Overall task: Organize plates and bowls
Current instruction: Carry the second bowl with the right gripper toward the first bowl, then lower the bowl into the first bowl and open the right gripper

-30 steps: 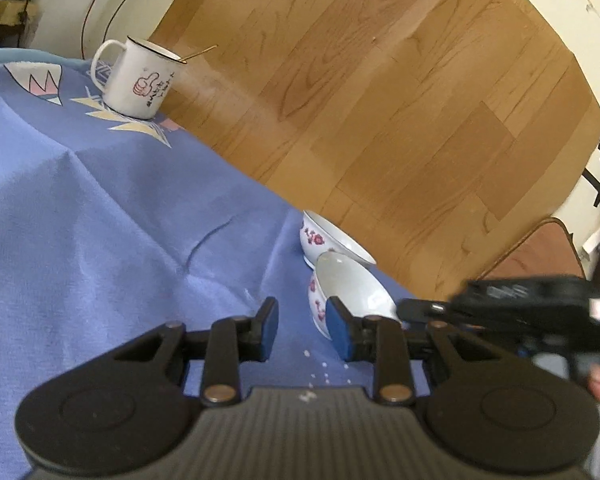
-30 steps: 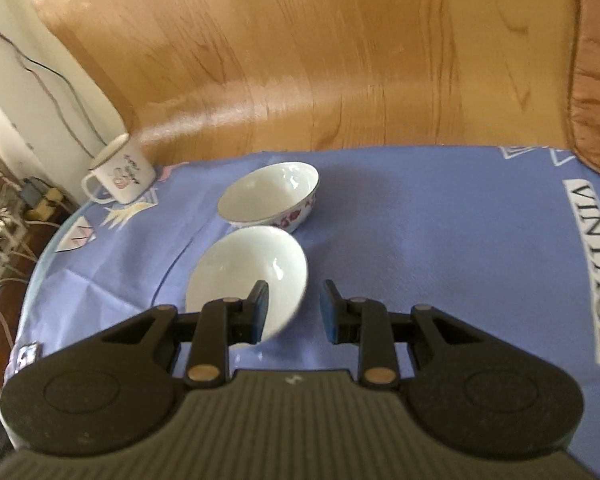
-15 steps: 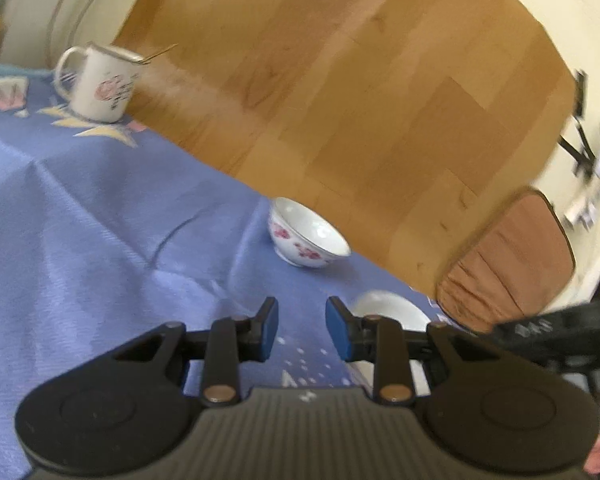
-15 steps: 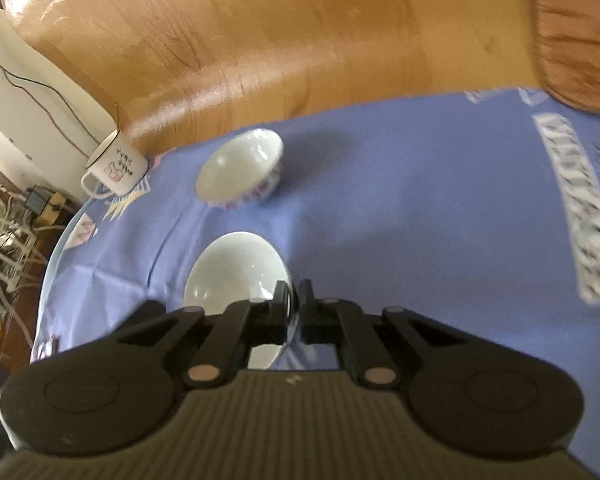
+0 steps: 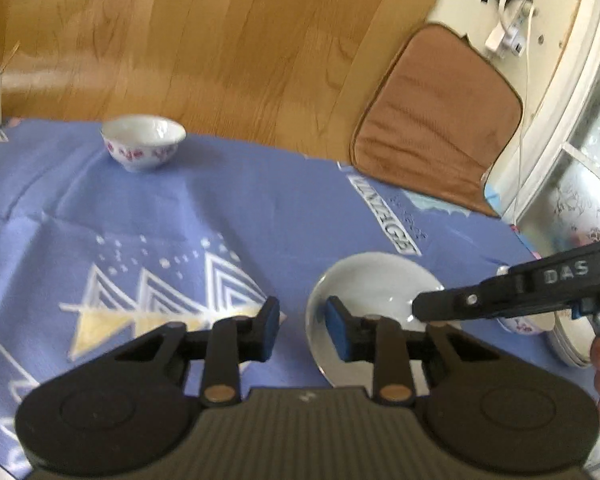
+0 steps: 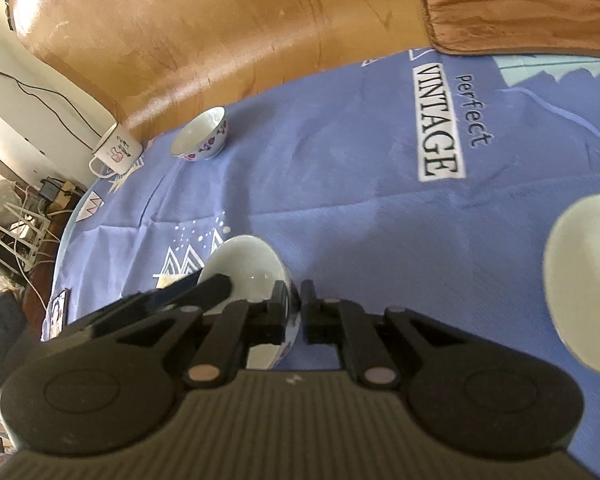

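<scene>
Right gripper [image 6: 294, 312]: I have its fingers pinching the rim of a white bowl [image 6: 246, 266], one finger inside, one outside; the bowl tilts and looks lifted clear of the cloth.
Left gripper [image 5: 300, 330]: my fingers are spread with nothing between them; it hovers just beside the carried bowl.
Second bowl [image 5: 142, 140]: flowered, upright, alone near the far edge of the table, well apart from me.
Stack [image 5: 568, 350]: at the right edge of the left view I see what looks like a pile of plates with a flowered bowl [image 5: 522, 324] on it, mostly hidden behind the right gripper's arm; I cannot tell how many pieces.
White dish [image 6: 584, 292]: a pale round shape at the right of the right view, blurred; likely that same pile.
Progress: my guess is roughly midway. One bowl is in hand, apparently bound for the pile; the far bowl is not yet collected.
Left to do: set this bowl down, then fetch the far one.
Surface: a table under a blue tablecloth [image 6: 340, 168] printed with white peaks and the word VINTAGE, lightly creased.
Mug [image 6: 116, 150]: white, at the far corner, just beyond the second bowl.
Room: wood-plank floor [image 5: 220, 40], a brown seat cushion [image 5: 436, 120] past the table edge, cables and clutter by the wall.
</scene>
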A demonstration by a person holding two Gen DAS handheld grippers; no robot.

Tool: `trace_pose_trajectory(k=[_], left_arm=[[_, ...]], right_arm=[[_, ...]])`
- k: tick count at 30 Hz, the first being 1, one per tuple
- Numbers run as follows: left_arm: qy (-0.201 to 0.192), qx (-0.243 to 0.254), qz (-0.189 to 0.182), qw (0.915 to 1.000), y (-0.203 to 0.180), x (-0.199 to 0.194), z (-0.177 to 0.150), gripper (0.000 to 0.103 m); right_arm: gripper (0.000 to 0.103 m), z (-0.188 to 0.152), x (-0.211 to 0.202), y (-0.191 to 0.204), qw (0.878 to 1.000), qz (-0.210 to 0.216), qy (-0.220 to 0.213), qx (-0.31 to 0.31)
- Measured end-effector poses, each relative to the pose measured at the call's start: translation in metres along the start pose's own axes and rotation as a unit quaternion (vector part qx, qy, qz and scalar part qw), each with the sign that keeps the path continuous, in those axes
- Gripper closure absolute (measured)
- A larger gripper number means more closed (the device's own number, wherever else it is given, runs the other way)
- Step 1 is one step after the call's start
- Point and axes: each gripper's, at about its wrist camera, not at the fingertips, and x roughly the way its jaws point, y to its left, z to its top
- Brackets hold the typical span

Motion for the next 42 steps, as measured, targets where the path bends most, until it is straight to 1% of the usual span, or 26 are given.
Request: trace_pose_trajectory(k=[1,3,5,7,11,15,18,22,24,26,27,29,31,32,36,39,42], left_arm=[[0.004,-0.002,-0.002,1.0,-0.002,0.002,-0.001,0.08],[0.011,0.004,-0.012,0.9999,-0.01,0.005,-0.004,0.091],[0.01,0.013,-0.01,0.9998,-0.022,0.005,-0.003,0.091],[0.005,0.015,-0.017,0.9997,-0.031,0.001,0.004,0.091],[-0.009,0.019,-0.064,0.9978,-0.064,0.002,0.026,0.091],[-0.015,0.057,-0.097,0.9935,-0.113,0.014,0.036,0.091],[-0.005,0.08,-0.106,0.9911,-0.143,0.031,0.033,0.091],[0.023,0.09,-0.105,0.9901,-0.164,0.055,0.024,0.091],[0.032,0.094,-0.092,0.9907,-0.167,0.065,0.019,0.091],[0.04,0.093,-0.088,0.991,-0.166,0.072,0.015,0.091],[0.041,0.093,-0.085,0.9913,-0.167,0.074,0.015,0.09],[0.037,0.095,-0.078,0.9918,-0.167,0.075,0.015,0.09],[0.032,0.095,-0.079,0.9919,-0.165,0.072,0.017,0.089],[0.028,0.094,-0.079,0.992,-0.164,0.071,0.02,0.089],[0.006,0.091,-0.075,0.993,-0.151,0.059,0.027,0.088],[-0.009,0.077,-0.065,0.9949,-0.126,0.048,0.032,0.088],[-0.022,0.056,-0.044,0.9972,-0.093,0.04,0.036,0.089]], right_arm=[[0.093,-0.001,-0.002,-0.002,1.0,-0.002,-0.002,-0.002],[0.093,-0.004,-0.006,-0.008,1.0,-0.005,-0.005,-0.007],[0.093,-0.006,-0.014,-0.013,1.0,-0.01,-0.015,-0.011],[0.094,-0.005,-0.027,-0.018,0.999,-0.01,-0.032,-0.012],[0.094,-0.003,-0.069,-0.036,0.996,-0.022,-0.085,-0.012],[0.096,-0.005,-0.102,-0.063,0.991,-0.059,-0.122,-0.004],[0.096,-0.009,-0.114,-0.085,0.988,-0.083,-0.13,0.015],[0.096,-0.015,-0.113,-0.108,0.985,-0.108,-0.131,0.029],[0.096,-0.017,-0.11,-0.112,0.984,-0.114,-0.132,0.028],[0.094,-0.018,-0.108,-0.113,0.983,-0.121,-0.137,0.018],[0.091,-0.017,-0.107,-0.112,0.982,-0.125,-0.141,0.011],[0.09,-0.018,-0.108,-0.109,0.978,-0.141,-0.153,-0.006],[0.085,-0.017,-0.11,-0.107,0.973,-0.159,-0.165,-0.022],[0.083,-0.016,-0.111,-0.107,0.972,-0.159,-0.171,-0.026],[0.083,-0.011,-0.117,-0.105,0.97,-0.151,-0.188,-0.023],[0.083,-0.008,-0.116,-0.096,0.971,-0.141,-0.192,-0.028],[0.083,-0.005,-0.105,-0.082,0.975,-0.126,-0.181,-0.035]])
